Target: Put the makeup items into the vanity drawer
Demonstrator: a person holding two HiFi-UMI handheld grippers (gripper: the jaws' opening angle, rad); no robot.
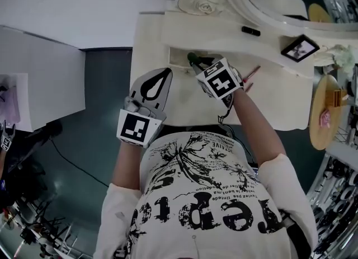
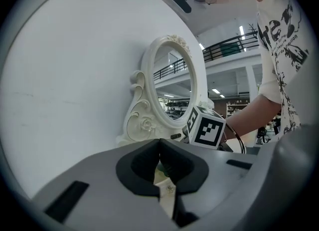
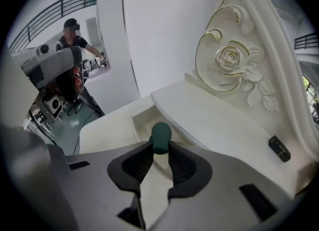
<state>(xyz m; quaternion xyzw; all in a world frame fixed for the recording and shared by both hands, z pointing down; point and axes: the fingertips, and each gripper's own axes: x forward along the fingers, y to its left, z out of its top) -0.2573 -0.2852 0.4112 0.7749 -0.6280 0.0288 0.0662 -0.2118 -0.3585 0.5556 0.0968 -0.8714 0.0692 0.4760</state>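
Over the open drawer (image 1: pixel 178 57), near the back left corner of the surface (image 1: pixel 274 98), the right gripper (image 3: pixel 160 147) holds a dark green makeup item (image 3: pixel 160 134). Its fingers stand narrow, and the rounded end of the item sticks out past their tips, touching both. The left gripper (image 2: pixel 159 144) is above the front left part of the surface, fingers closed together with nothing between them.
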